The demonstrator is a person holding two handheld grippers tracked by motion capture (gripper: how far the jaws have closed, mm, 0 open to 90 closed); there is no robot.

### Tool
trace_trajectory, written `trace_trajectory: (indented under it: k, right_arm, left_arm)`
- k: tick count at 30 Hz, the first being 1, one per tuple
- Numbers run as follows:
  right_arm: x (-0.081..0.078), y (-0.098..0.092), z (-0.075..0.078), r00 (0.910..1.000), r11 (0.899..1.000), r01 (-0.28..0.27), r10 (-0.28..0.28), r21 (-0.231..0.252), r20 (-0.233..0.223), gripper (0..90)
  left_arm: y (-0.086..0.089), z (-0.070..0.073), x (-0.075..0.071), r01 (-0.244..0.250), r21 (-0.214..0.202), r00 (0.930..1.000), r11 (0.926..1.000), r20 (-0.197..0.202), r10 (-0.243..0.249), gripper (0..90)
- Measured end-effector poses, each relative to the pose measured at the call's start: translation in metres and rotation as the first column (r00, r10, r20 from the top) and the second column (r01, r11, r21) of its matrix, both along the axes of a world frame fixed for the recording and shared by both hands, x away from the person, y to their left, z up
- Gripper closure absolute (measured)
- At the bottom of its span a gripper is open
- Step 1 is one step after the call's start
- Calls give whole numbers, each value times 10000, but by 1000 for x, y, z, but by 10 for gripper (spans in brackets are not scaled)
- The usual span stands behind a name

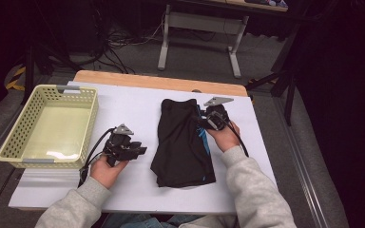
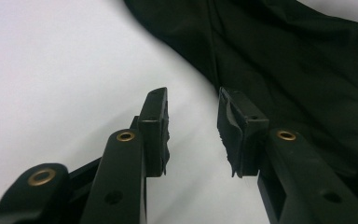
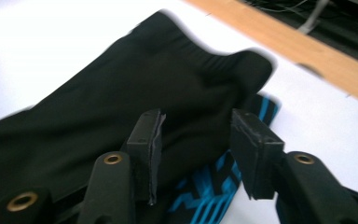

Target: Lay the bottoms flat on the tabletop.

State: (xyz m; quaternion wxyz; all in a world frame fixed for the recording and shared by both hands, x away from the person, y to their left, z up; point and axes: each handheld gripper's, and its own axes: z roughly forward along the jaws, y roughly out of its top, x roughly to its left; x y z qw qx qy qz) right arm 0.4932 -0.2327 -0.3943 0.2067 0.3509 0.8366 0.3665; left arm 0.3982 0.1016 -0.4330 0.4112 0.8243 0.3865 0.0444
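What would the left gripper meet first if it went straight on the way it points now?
Probably the black garment: the left gripper, jaws open and empty, points over bare white table toward the cloth's near edge. Depth is unclear.

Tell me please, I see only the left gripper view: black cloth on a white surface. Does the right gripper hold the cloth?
Observer: No. The right gripper has its jaws apart just above the black garment, pressing nothing.
Operator: Is the garment black everywhere?
Observer: No. A blue pattern shows at its edge below the right gripper.
Operator: Is any container near?
Observer: Yes. A pale yellow basket stands on the table, left of the left gripper.
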Motion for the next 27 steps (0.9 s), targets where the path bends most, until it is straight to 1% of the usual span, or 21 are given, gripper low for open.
trace_trajectory:
  k: [3,4,5,7,8,10,11,13,14,17,18,19,20,22,24,25,26,27]
  right_arm:
    - [-21,0,-2,9985,9988,-464,460,-147,-292,613]
    - [-29,0,-4,9978,9981,-580,573,-200,-337,626]
    - [-33,0,-7,9969,9975,-662,650,-262,-448,627]
    - [-38,2,-12,9940,9965,-769,741,-329,-805,624]
    - [-40,4,-16,9907,9962,-809,767,-336,-1120,614]
    - [-41,8,-22,9870,9957,-852,793,-366,-1401,593]
    - [-41,8,-22,9870,9957,-852,793,-366,-1401,593]
    - [-42,13,-29,9847,9955,-755,655,-565,-1616,591]
    - [-41,14,-34,9833,9951,-503,345,-850,-1786,628]
    - [-40,13,-37,9814,9911,-270,15,-1300,-1920,794]
    - [-40,11,-38,9803,9901,-169,-110,-1393,-1972,864]
    - [-40,8,-38,9788,9891,-17,-285,-1469,-2026,900]
    - [-40,5,-38,9786,9891,74,-374,-1469,-2025,900]
    - [-41,-2,-37,9767,9907,273,-548,-1331,-2075,900]
    - [-42,-9,-36,9751,9926,480,-708,-1118,-2104,900]
    - [-43,-12,-35,9757,9943,472,-664,-961,-2087,900]
    - [-47,-13,-33,9766,9964,419,-564,-739,-2076,879]
    - [-50,-12,-32,9801,9974,311,-434,-658,-1937,817]
  left_arm:
    - [-4,1,-1,281,-178,9996,9994,-44,-281,639]
    - [-6,2,-2,344,-255,9993,9991,-119,-347,639]
    - [-7,2,-2,441,-243,9990,9987,-95,-444,639]
    - [-12,1,-3,567,-222,9982,9981,-194,-571,639]
    - [-14,1,-3,617,-192,9979,9979,-190,-621,639]
    - [-18,-1,-3,785,-178,9964,9968,-292,-790,638]
    - [-18,-1,-3,785,-178,9964,9968,-292,-790,638]
    - [-23,-4,-3,936,-66,9947,9956,-423,-938,633]
    - [-26,-5,-4,997,17,9940,9950,-462,-995,625]
    - [-30,-8,-4,1086,250,9926,9938,-582,-1070,625]
    - [-31,-9,-2,1154,181,9919,9932,-551,-1142,625]
    - [-31,-9,-2,1112,192,9921,9936,-597,-1099,626]
    - [-31,-9,-2,1096,213,9919,9937,-672,-1080,627]
    - [-32,-11,0,1099,274,9920,9936,-661,-1079,627]
    - [-34,-12,0,1087,339,9919,9935,-694,-1062,627]
    - [-34,-12,1,1096,373,9919,9933,-679,-1069,627]
    - [-35,-12,1,1086,405,9920,9933,-686,-1057,627]
    - [-35,-12,1,1057,426,9924,9935,-670,-1028,629]
